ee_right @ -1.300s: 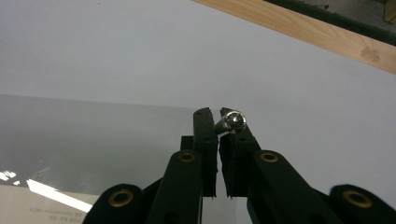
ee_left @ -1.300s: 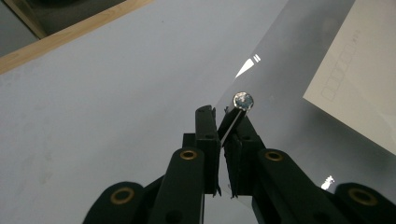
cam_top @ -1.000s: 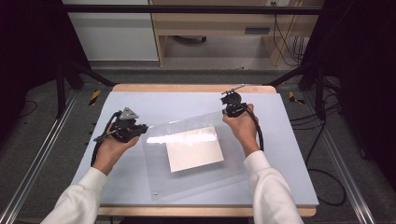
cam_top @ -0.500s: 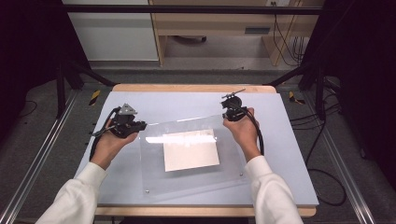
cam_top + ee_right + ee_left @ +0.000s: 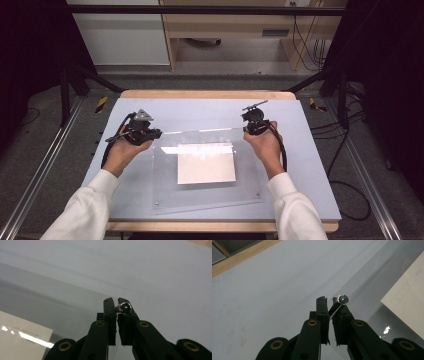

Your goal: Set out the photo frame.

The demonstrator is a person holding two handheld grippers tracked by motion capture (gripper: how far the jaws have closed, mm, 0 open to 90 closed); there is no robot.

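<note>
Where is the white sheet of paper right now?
In the high view the white paper lies at the middle of the clear acrylic panel, on the grey table top, between the left gripper and the right gripper.

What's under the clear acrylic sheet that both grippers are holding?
A white paper card shows through the clear acrylic sheet, with the blue-grey table mat beneath. Whether the card touches the sheet cannot be told.
</note>
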